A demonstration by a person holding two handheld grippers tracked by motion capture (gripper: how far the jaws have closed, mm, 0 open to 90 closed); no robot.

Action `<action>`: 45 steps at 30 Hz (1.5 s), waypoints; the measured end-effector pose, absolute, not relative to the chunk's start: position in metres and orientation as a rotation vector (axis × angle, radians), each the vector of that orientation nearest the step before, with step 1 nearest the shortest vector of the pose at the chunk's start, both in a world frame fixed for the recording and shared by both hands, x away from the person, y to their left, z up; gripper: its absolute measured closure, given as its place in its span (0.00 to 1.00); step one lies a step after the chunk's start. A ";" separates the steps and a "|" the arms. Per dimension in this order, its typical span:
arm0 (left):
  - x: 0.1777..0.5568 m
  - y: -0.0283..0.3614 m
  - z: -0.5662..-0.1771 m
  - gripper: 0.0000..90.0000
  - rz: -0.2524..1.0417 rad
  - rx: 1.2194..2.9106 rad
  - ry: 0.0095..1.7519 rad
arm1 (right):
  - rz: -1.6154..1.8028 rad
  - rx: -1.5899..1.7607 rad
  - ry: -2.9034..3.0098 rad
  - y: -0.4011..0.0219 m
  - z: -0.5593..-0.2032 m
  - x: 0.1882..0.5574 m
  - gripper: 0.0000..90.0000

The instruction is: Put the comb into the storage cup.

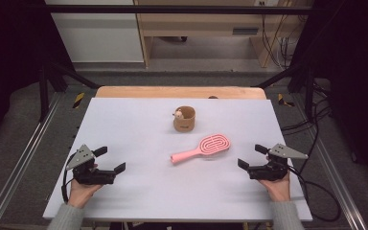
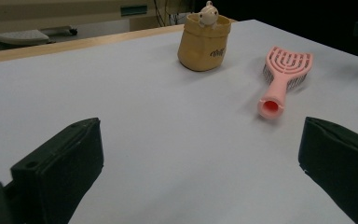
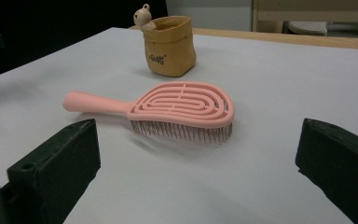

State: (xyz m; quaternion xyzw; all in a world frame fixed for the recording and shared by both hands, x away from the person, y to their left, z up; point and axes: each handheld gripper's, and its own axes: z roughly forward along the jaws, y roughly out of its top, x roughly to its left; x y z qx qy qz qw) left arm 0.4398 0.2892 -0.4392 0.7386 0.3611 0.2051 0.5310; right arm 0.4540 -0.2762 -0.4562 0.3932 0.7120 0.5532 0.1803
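Both grippers are sitting low at the near edge of the white table (image 1: 124,120); the left gripper (image 1: 109,160) is gaping wide with nothing in it; the right gripper (image 1: 252,156) likewise; the pink hairbrush (image 1: 202,147) is lying bristles-down between them, nearer the right, just in front of the tan pouch (image 1: 184,119).

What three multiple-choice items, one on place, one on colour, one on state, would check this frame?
1. Where does the hairbrush lie?
A. inside the pouch
B. on the table, nearer the person than the pouch
C. in a claw

2. What colour is the hairbrush?
A. pink
B. blue
C. black

3. How does the right claw stand?
A. shut on the brush
B. shut on nothing
C. open, holding nothing

Key: 1 B, it rests bristles down in front of the pouch; 2 A, pink throughout; 3 C, its jaws stand wide apart, off the brush.
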 end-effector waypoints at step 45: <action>0.470 0.236 -0.413 0.04 0.464 1.838 0.881 | 1.550 1.104 2.022 -0.276 -0.457 0.455 0.00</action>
